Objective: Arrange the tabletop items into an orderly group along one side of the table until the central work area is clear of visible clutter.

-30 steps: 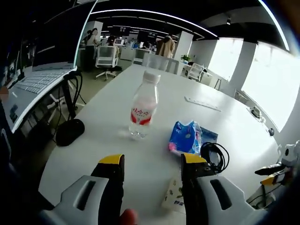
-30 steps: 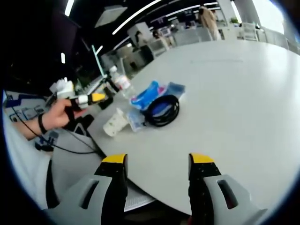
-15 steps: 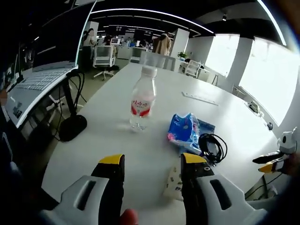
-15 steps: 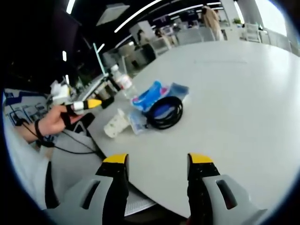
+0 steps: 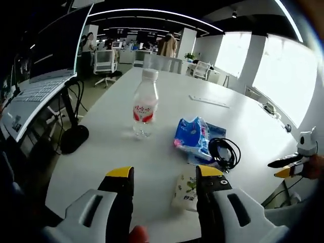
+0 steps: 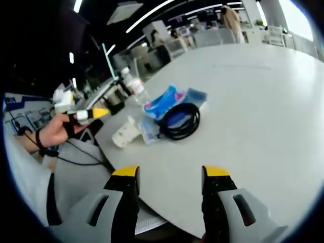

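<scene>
Jaws on both the left gripper and right gripper are spread wide, gripping nothing. On the white surface, left to right in the left gripper view: water bottle standing upright, blue tissue pack, then a black coiled cable (touching the pack's edge). A small pale packet lies nearest the jaws.

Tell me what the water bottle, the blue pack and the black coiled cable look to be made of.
The clear water bottle with the red label: thin transparent plastic, glossy; the table shows through it, and its cap is white. The blue pack: soft plastic film, likely a tissue pack; it is crinkled and shiny. The black coiled cable: rubbery or vinyl sheath, semi-matte; it bends in loose loops.
</scene>
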A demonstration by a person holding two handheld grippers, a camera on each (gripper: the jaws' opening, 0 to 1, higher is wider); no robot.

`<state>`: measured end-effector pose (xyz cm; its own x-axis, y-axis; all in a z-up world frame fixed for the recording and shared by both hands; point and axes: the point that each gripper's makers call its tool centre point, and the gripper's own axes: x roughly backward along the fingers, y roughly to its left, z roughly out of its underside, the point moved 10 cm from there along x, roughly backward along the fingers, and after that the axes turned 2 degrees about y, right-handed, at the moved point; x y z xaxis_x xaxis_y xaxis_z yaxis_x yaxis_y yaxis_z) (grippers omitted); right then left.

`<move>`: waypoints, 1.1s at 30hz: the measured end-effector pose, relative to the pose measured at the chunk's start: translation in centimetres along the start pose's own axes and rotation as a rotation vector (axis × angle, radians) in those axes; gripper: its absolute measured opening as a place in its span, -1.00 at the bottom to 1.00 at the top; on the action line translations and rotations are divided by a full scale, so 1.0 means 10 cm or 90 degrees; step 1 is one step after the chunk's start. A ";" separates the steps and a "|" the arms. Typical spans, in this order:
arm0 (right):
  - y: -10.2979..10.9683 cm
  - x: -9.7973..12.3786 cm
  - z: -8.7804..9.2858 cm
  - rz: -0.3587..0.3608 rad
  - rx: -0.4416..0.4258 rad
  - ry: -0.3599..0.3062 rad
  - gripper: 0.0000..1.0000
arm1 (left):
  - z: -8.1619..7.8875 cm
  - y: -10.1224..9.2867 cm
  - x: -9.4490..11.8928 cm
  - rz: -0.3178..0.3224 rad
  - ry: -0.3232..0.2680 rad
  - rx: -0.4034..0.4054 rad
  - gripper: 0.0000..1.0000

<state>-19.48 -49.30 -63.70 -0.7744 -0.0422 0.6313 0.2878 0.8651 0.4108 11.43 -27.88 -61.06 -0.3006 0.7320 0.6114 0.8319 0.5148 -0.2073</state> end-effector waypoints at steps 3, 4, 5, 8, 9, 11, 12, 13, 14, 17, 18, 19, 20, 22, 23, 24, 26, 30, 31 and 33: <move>-0.02 -0.04 -0.02 -0.002 0.007 0.004 -0.09 | 0.01 -0.02 0.01 0.006 0.002 -0.005 -0.03; -0.02 -0.06 -0.04 -0.004 0.010 0.005 -0.09 | 0.02 -0.03 0.02 0.008 0.002 -0.008 -0.03; -0.02 -0.07 -0.05 -0.005 0.011 0.005 -0.09 | 0.03 -0.03 0.02 0.010 0.004 -0.009 -0.03; -0.05 -0.13 -0.09 -0.006 0.012 0.006 -0.11 | 0.07 -0.04 0.05 0.016 0.009 -0.010 -0.03; -0.05 -0.16 -0.11 -0.006 0.011 0.005 -0.12 | 0.08 -0.04 0.05 0.017 0.010 -0.009 -0.03; -0.05 -0.20 -0.15 -0.010 0.009 0.000 -0.13 | 0.11 -0.04 0.06 0.019 0.014 -0.008 -0.03; -0.05 -0.21 -0.16 -0.012 0.008 -0.001 -0.13 | 0.12 -0.03 0.07 0.019 0.014 -0.008 -0.03; -0.04 -0.23 -0.18 -0.014 0.007 -0.002 -0.13 | 0.13 -0.03 0.08 0.019 0.016 -0.005 -0.03; -0.03 -0.25 -0.19 -0.015 0.008 -0.003 -0.14 | 0.14 -0.03 0.08 0.019 0.016 -0.003 -0.03; -0.03 -0.30 -0.21 -0.019 0.009 -0.001 -0.15 | 0.17 -0.03 0.09 0.019 0.018 0.006 -0.04; -0.03 -0.32 -0.21 -0.021 0.009 -0.001 -0.15 | 0.17 -0.03 0.09 0.019 0.018 0.007 -0.04; -0.04 -0.34 -0.22 -0.022 0.009 -0.001 -0.15 | 0.18 -0.04 0.09 0.021 0.020 0.011 -0.04; -0.03 -0.35 -0.22 -0.023 0.008 0.000 -0.16 | 0.19 -0.05 0.09 0.022 0.020 0.011 -0.04; -0.03 -0.39 -0.23 -0.025 0.008 0.001 -0.16 | 0.20 -0.06 0.09 0.023 0.022 0.011 -0.04; -0.04 -0.40 -0.23 -0.025 0.008 0.003 -0.16 | 0.21 -0.06 0.09 0.024 0.022 0.013 -0.04; -0.05 -0.42 -0.23 -0.023 0.008 0.004 -0.17 | 0.21 -0.06 0.09 0.024 0.022 0.014 -0.04; -0.07 -0.44 -0.25 -0.021 0.008 0.004 -0.19 | 0.22 -0.07 0.09 0.024 0.022 0.015 -0.05; -0.14 -0.52 -0.31 -0.015 -0.012 -0.004 -0.23 | 0.22 -0.07 0.10 0.024 0.023 0.013 -0.04; -0.16 -0.54 -0.32 -0.011 -0.017 -0.007 -0.24 | 0.23 -0.07 0.10 0.024 0.023 0.013 -0.04; -0.19 -0.59 -0.35 -0.005 -0.035 -0.011 -0.27 | 0.23 -0.07 0.11 0.023 0.024 0.013 -0.04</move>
<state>-13.48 -52.50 -65.89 -0.7861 -0.0397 0.6168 0.3123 0.8356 0.4519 9.44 -26.41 -62.01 -0.2523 0.7334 0.6312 0.8324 0.4971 -0.2449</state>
